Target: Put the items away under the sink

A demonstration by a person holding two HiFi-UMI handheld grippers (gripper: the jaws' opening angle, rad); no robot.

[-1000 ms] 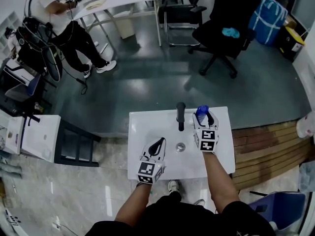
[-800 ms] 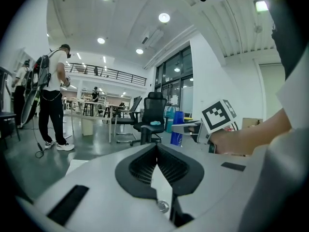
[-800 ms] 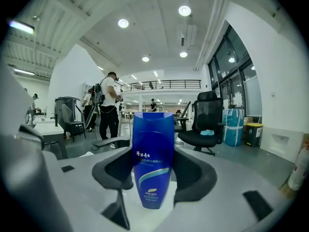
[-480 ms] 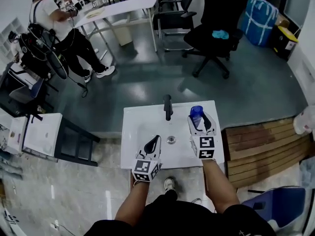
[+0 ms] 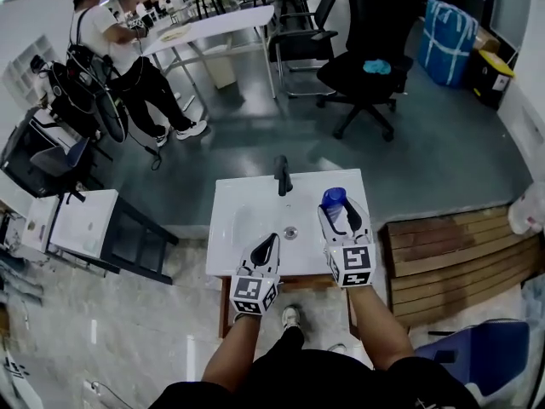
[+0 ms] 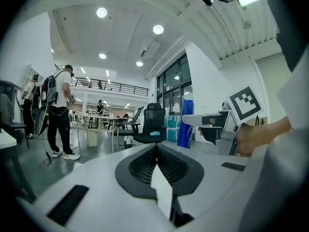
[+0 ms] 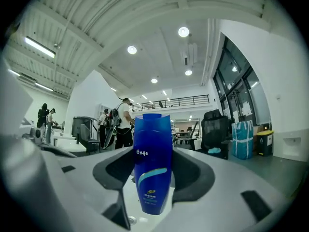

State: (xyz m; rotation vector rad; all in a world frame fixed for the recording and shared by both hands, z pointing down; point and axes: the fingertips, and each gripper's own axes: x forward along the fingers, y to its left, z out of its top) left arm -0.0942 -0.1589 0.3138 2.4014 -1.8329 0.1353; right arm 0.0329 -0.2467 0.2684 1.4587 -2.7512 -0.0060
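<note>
Blue bottle (image 7: 153, 163) is clamped between the 2 fingers (image 7: 112, 170) of the right gripper (image 5: 341, 217). In the right gripper view it stands upright in the middle of the jaws, with a dark pad pressed against each flank of its lower half. Its upper half rises clear above the pads. A label with a pale swoosh faces the camera. From the head view, its round blue end is seen right at the fingertips, over the right part of the sink (image 5: 243, 216), just to the right of the faucet (image 5: 281, 175). Whether the bottle's base touches the sink cannot be told.

The left gripper (image 5: 269, 247) is seen over the front edge of the sink, just in front of the drain (image 5: 290, 233). Its 2 jaws are closed together, tip against tip, and nothing is gripped between them. Both grippers are pointed away from the person, toward the far side of the sink, and the marker cubes are turned up to the head camera.

Wooden boards (image 5: 451, 245) lie on the floor to the right of the sink. A black office chair (image 5: 366, 66) stands well beyond the sink, and a blue bag (image 5: 451, 28) is set farther off to the right of it. A person with a backpack (image 5: 119, 66) stands far to the left beyond the sink, beside a white table (image 5: 213, 24).
</note>
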